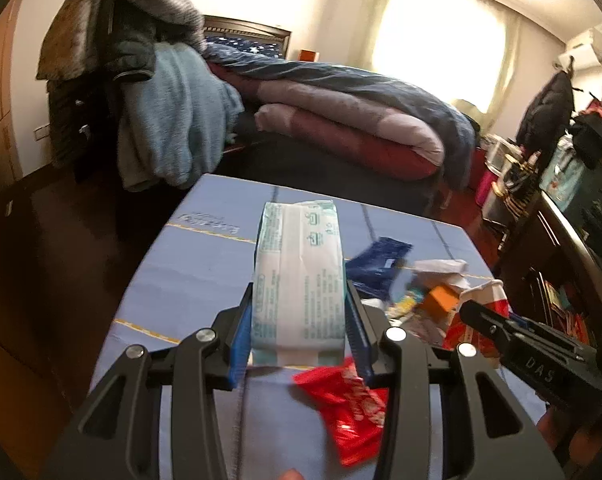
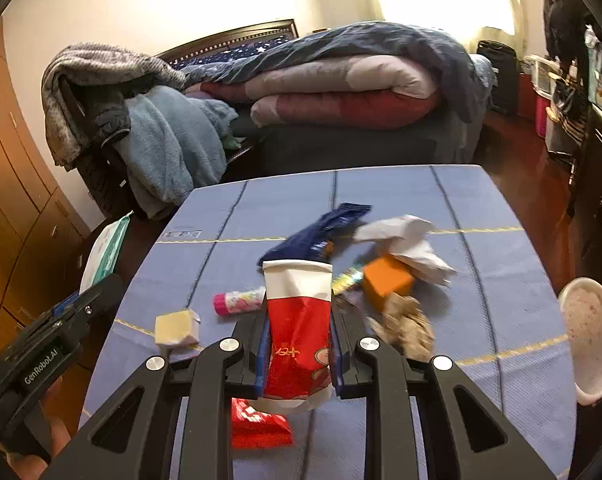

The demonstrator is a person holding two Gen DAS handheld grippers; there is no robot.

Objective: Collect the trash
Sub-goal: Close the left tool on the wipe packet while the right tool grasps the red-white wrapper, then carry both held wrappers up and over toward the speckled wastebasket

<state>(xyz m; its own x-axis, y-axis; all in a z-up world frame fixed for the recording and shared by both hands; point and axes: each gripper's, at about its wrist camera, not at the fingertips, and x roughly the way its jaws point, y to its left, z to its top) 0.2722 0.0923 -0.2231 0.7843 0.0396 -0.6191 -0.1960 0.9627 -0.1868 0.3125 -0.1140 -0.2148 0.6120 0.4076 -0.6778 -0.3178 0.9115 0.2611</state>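
Surveying from the largest item down, I note the tabletop [image 2: 401, 196] under its blue cloth, with a bed [image 2: 361, 92] and a heap of clothes beyond it. A white bowl [image 2: 591, 336] sits at the right edge. No bin or bag shows in either view, so I cannot say where the trash is to go.

My left gripper [image 1: 299, 332] is pinching a pale green and white tissue pack [image 1: 299, 268], held lengthwise between both pads and raised off the cloth. My right gripper [image 2: 299, 352] is pinching a crumpled red and white wrapper [image 2: 299, 320], upright between its pads. Both loads look secure.

Loose trash lies mid-tabletop: a dark blue wrapper [image 2: 325, 232], white crumpled paper [image 2: 405, 244], an orange box [image 2: 387, 282], a brown paper wad [image 2: 407, 326], a pink-capped tube [image 2: 241, 300], a small cream box [image 2: 177, 326] and a red foil packet [image 2: 257, 426] just below the right gripper.

My judgement: the step in hand is carrying both held pieces to a container. To do it well I would keep pressure even, since the wrapper is thin and may slide, lift clear of the heap before moving sideways, and keep the two grippers apart so that neither load knocks the other
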